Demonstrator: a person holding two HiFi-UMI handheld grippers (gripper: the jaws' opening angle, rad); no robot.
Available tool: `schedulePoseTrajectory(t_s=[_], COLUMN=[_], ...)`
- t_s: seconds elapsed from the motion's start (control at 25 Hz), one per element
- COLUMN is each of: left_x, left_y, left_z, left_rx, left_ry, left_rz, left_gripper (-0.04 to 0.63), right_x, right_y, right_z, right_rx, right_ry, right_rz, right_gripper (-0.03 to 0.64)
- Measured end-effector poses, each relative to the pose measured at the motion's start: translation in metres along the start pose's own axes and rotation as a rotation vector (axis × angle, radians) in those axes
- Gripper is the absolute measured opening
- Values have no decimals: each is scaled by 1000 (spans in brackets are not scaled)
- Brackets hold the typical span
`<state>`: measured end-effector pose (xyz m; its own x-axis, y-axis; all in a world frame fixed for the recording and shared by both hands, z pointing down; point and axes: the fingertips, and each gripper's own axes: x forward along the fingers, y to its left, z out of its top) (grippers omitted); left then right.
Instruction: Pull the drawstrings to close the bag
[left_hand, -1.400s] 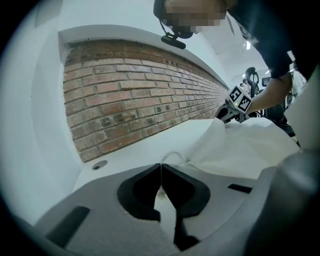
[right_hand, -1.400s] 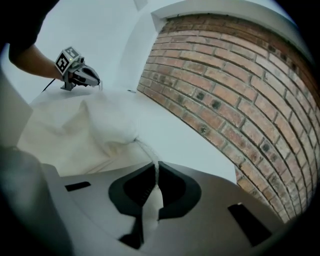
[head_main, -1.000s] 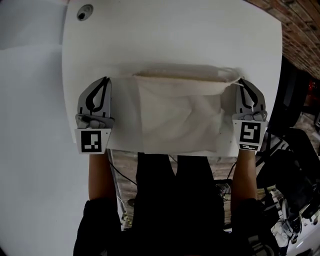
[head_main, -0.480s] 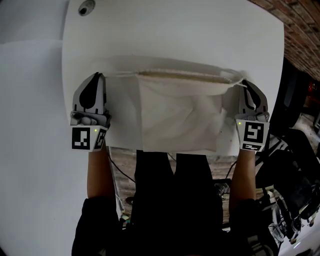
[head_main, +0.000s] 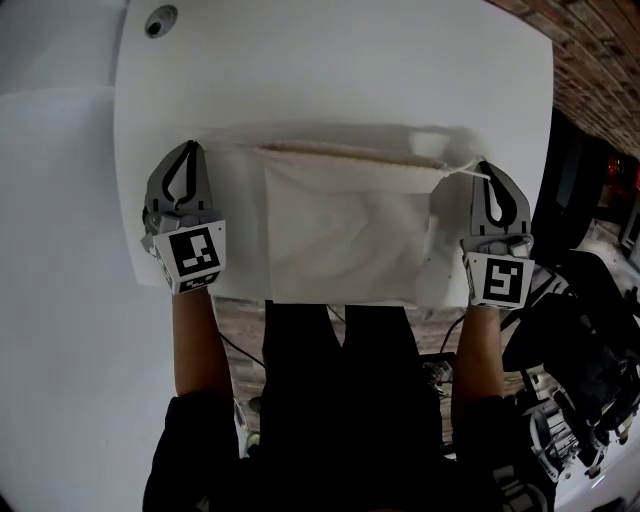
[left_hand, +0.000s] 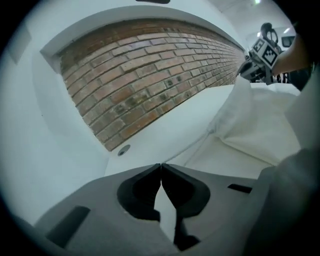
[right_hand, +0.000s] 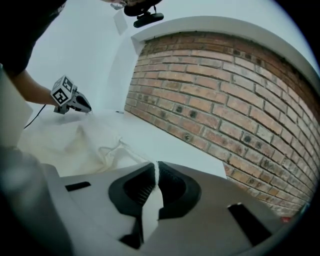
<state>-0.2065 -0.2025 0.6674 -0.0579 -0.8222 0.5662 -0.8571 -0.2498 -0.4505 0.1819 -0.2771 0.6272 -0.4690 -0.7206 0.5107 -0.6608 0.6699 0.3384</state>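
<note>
Head view: a white table (head_main: 330, 60) stands before a red brick wall (head_main: 600, 80). A cream cloth drawstring bag (head_main: 340, 230) lies flat at the table's near middle, its mouth on the far side. Compared with a second ago, the left gripper (head_main: 187, 148) sits farther left with its marker cube tilted, and more of the left drawstring (head_main: 232, 147) shows. The right gripper (head_main: 490, 168) is at the bag's right corner, on the right drawstring (head_main: 468, 170).

Left gripper view: the jaw tips are pressed together, pinching the left drawstring (left_hand: 187, 149), which runs taut to the bag's corner.

Right gripper view: the jaws pinch the right drawstring (right_hand: 129, 152), with only the white cord between their tips. The bag (right_hand: 70, 145) lies to the left.
</note>
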Motion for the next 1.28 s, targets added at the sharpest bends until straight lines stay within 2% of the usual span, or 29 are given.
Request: schedulePoseTrajectory(t_s=[0.12,0.28,0.4,0.56,0.68,0.92,1.08,1.2,1.28], left_x=[-2,-4,-15,-48,-75,-133,-157,-172,-184], left_y=[5,19,30,57,75,100,130,152,165], left_z=[0,26,51,88,122,172,216,239,251], left_rx=[-11,-77,-158,-217,-241,-317,-342,-392,-397], left_ry=[29,-30,-116,-246,-327,-445,-579,-655,-686], left_rz=[27,36,62,123,138,110,71,10,-9], left_gripper=[23,23,23,23,23,23,21,21,21], right_x=[-9,-24,-41,-62,-81,-129,-151,-161,-174], right_y=[-12,-27,-42,-59,-76,-101,-120,-125,-128], right_z=[12,34,51,81,107,162,202,227,247], right_rx=[-4,15,38,73,84,128,167,199,201], right_ry=[-45,-109,-164,-233,-283,-365,-437,-466,-506], right_rz=[-31,-68,-90,-101,-100,-118,-156,-128,-114], right_gripper=[9,9,9,8,8,8,8,9,9])
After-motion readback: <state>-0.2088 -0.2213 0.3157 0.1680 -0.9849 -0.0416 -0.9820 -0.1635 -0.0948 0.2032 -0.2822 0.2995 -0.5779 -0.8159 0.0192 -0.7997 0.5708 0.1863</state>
